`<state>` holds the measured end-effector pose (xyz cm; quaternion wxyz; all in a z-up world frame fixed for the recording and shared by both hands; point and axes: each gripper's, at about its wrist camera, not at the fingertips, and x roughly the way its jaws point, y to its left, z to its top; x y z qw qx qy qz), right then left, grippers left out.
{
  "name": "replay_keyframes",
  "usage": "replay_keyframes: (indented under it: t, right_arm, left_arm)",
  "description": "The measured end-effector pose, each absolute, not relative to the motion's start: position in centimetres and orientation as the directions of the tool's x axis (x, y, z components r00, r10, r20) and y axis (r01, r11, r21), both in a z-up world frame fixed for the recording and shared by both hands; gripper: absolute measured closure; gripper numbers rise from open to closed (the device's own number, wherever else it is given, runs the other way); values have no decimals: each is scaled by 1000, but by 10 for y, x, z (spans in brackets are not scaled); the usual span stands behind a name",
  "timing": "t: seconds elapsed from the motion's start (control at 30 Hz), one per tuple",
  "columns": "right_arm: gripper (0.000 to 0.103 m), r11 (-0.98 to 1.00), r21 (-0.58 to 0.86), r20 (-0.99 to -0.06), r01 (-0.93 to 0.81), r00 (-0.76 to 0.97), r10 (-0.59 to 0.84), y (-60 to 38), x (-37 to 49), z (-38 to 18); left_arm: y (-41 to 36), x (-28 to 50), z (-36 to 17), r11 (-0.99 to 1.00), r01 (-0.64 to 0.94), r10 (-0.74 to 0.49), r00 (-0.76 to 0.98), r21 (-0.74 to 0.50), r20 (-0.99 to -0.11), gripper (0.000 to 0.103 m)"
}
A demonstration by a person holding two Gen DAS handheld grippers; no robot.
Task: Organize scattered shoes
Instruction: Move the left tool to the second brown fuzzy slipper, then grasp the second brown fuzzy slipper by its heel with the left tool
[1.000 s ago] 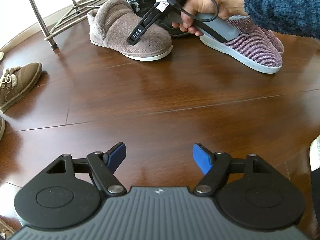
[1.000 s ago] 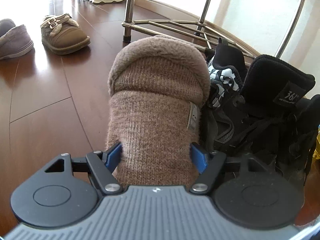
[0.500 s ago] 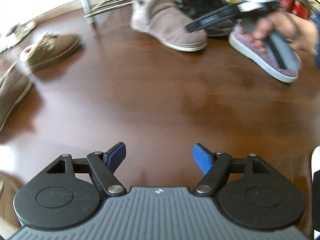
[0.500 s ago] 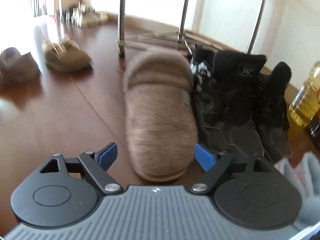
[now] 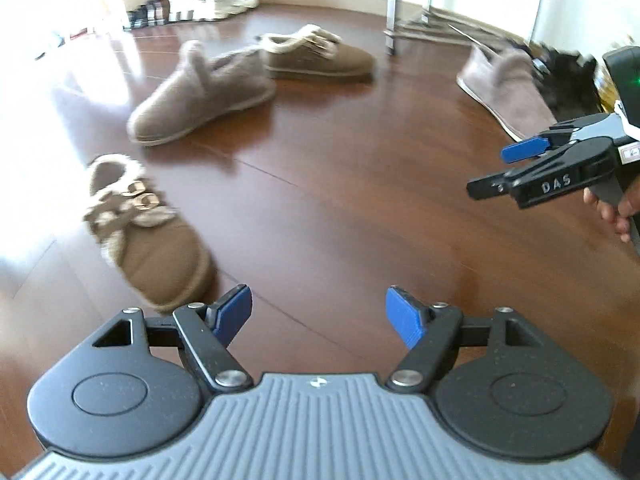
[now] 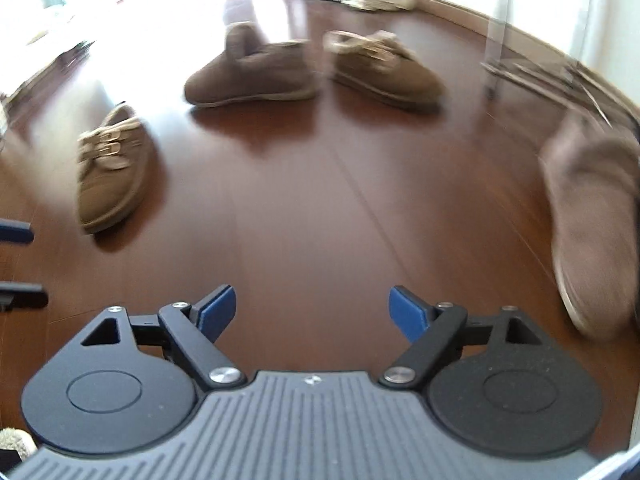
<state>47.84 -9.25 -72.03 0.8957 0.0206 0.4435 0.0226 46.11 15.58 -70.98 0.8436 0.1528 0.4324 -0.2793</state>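
My left gripper (image 5: 318,312) stands open over bare wooden floor, nothing between its blue pads. Just left of it lies a brown buckle shoe (image 5: 152,236). Farther off are a grey-brown fleece slipper (image 5: 204,92) and a second brown buckle shoe (image 5: 316,56). At the right, my right gripper (image 5: 516,168) hangs in a hand. In the right wrist view my right gripper (image 6: 310,308) is open over the floor, its jaws closing a little on nothing. A mauve knit slipper (image 6: 592,216) lies to its right. Ahead lie the buckle shoe (image 6: 112,172), fleece slipper (image 6: 252,76) and other buckle shoe (image 6: 384,68).
A metal shoe rack (image 5: 394,8) stands at the back right, with black shoes (image 5: 568,80) beside the mauve slipper (image 5: 508,84). A row of shoes (image 5: 192,8) lines the far wall. The left gripper's tip (image 6: 12,260) shows at the left edge of the right wrist view.
The right gripper has let go of the mauve knit slipper and drawn back from it. Both views have swung left, away from the rack, bringing the brown shoes into view.
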Motion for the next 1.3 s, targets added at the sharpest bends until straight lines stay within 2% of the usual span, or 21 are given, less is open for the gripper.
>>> replay_keyframes:
  t: [0.2, 0.4, 0.57, 0.7, 0.97, 1.13, 1.2, 1.23, 1.3]
  right_arm:
    - [21, 995, 34, -787, -99, 610, 88, -51, 523, -706]
    - [20, 998, 14, -810, -62, 585, 47, -45, 553, -704]
    - [19, 999, 35, -816, 1, 577, 28, -55, 572, -704]
    - [17, 998, 51, -817, 28, 577, 26, -63, 579, -701]
    - [17, 987, 98, -849, 125, 528, 18, -79, 576, -708]
    - [17, 979, 113, -873, 172, 488, 15, -86, 561, -711]
    - [17, 976, 109, -878, 187, 478, 6, -89, 556, -711]
    - [17, 974, 111, -879, 195, 476, 5, -90, 554, -710]
    - [17, 964, 130, -882, 232, 471, 6, -95, 550, -710]
  left_arm:
    - [177, 503, -705, 823, 567, -318, 513, 37, -798, 28]
    - [178, 556, -714, 806, 590, -349, 528, 39, -774, 28]
    - [175, 617, -729, 670, 726, -385, 519, 156, -763, 28]
    - [170, 673, -740, 531, 798, -363, 519, 286, -774, 28]
    - [149, 784, -772, 349, 808, -264, 571, 475, -777, 28]
    - [126, 822, -783, 313, 812, -277, 574, 492, -771, 25]
    - [115, 837, -790, 318, 826, -267, 550, 466, -791, 20]
    - [112, 843, -795, 322, 831, -253, 536, 453, -805, 21]
    - [102, 853, -811, 337, 844, -200, 496, 416, -845, 35]
